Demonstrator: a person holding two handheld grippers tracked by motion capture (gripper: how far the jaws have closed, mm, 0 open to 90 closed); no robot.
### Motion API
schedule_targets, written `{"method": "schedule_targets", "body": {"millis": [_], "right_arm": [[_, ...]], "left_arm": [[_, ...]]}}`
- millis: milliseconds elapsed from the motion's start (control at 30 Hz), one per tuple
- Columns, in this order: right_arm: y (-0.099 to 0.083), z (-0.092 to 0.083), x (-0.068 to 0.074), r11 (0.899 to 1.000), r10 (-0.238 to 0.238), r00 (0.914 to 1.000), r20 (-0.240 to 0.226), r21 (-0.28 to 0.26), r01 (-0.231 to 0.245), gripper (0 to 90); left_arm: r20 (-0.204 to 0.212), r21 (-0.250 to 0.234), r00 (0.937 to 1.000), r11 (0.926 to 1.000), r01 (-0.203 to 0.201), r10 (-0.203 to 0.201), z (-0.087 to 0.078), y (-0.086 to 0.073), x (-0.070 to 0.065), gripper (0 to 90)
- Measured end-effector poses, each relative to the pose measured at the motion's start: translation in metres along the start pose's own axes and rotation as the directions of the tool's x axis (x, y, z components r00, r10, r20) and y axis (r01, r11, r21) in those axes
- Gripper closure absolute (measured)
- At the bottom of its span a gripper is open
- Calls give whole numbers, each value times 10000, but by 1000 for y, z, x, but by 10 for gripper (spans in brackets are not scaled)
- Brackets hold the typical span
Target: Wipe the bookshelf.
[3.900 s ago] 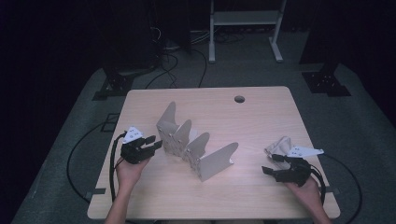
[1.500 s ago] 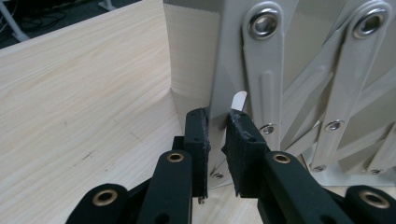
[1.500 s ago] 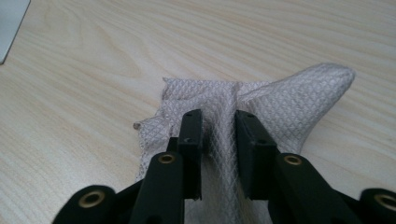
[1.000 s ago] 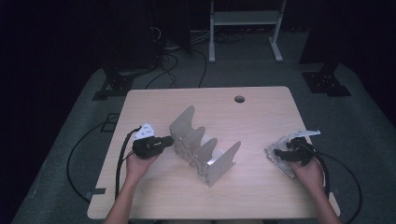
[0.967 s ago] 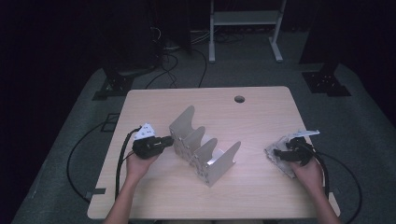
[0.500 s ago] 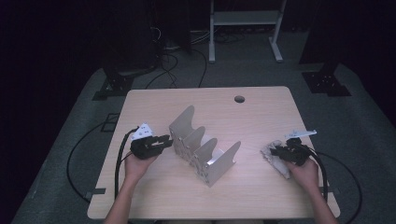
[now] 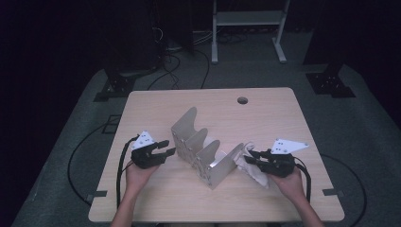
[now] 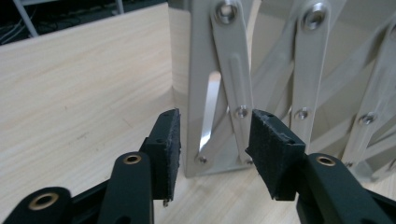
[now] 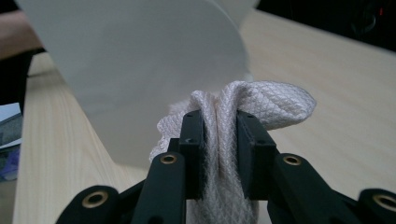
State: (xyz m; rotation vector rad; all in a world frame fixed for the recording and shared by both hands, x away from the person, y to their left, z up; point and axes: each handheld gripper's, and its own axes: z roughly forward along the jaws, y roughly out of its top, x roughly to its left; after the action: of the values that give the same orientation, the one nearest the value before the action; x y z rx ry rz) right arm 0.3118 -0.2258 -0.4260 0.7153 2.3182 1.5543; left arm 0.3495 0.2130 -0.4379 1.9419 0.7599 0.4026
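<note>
My left hand-held gripper (image 8: pixel 212 149) has just been opening its jaws, which stand apart around the near end upright of the folding rack (image 8: pixel 233 88), pads clear of it. The rack stands on the pale wooden bench (image 8: pixel 79 93).

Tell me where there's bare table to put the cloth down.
Bare wood lies along the far edge of the table, around the round hole, and along the near edge between the forearms. The middle is crowded: the folding rack stands between both grippers, the cloth beside it.

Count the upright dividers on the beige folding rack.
4: the beige folding rack has four curved dividers in a diagonal row at table centre, the tallest farthest from the person, the nearest beside the white cloth.
</note>
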Motion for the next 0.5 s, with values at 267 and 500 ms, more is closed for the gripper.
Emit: {"method": "schedule_targets", "body": {"millis": [267, 500], "right_arm": [[-2, 18, 7, 9999, 71, 9999, -155, -147, -73, 731], [-5, 20, 10, 9995, 232, 9997, 104, -232, -230, 728]], "left_arm": [[309, -33, 9995, 10000, -34, 35, 6, -2, -6, 499], [479, -71, 9987, 9999, -153, 156, 4, -1, -13, 477]]}}
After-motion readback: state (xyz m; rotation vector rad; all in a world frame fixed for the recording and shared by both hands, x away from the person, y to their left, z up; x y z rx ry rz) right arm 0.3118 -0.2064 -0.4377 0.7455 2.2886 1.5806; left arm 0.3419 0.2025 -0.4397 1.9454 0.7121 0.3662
